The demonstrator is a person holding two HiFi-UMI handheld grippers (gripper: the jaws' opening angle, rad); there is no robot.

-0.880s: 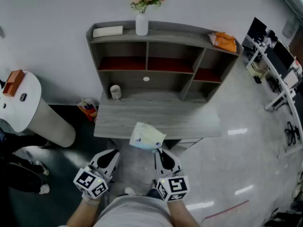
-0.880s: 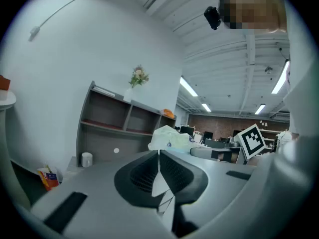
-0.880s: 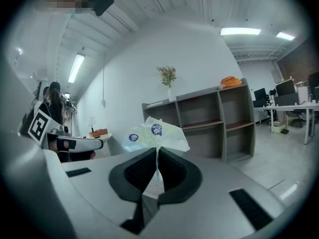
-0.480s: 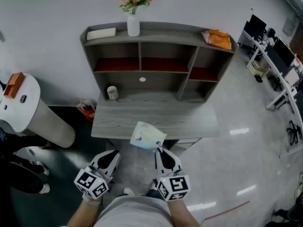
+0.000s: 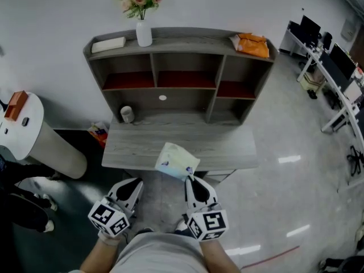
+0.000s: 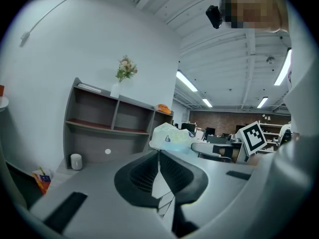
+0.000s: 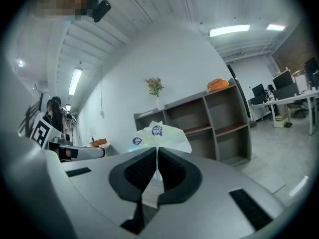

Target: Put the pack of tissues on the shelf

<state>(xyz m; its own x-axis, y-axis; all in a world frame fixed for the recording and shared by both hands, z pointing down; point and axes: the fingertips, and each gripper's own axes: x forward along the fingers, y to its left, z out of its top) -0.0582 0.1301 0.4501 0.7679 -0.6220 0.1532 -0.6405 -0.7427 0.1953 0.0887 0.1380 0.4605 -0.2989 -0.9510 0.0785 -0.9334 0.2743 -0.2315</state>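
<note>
**A:** So at that point your right gripper (image 7: 157, 152) was clamped shut on just the thin wrapper edge of the pack of tissues (image 5: 177, 161). The pack itself stuck out past the jaws, up in the air over the front edge of the desk (image 5: 233, 147) and well short of the shelf (image 5: 187, 38). Your left gripper (image 6: 159, 156) was closed too, with nothing in it, just hanging beside.

**B:** Yeah, that pinch was what worried me. A soft pack held by a flap of film could've slid out or flopped round if you'd swung it forward fast. Then it'd have landed on the desk or the floor, not in a cubby.

**A:** Also the top board was crowded, with the vase (image 5: 143, 34) of flowers on the left and the orange bag (image 5: 250, 43) on the right. If you'd gone for the top, a floppy pack could've clipped the vase and tipped it.

**B:** And the cubbies looked low to me, so the pack might've caught on a divider going in.
</note>
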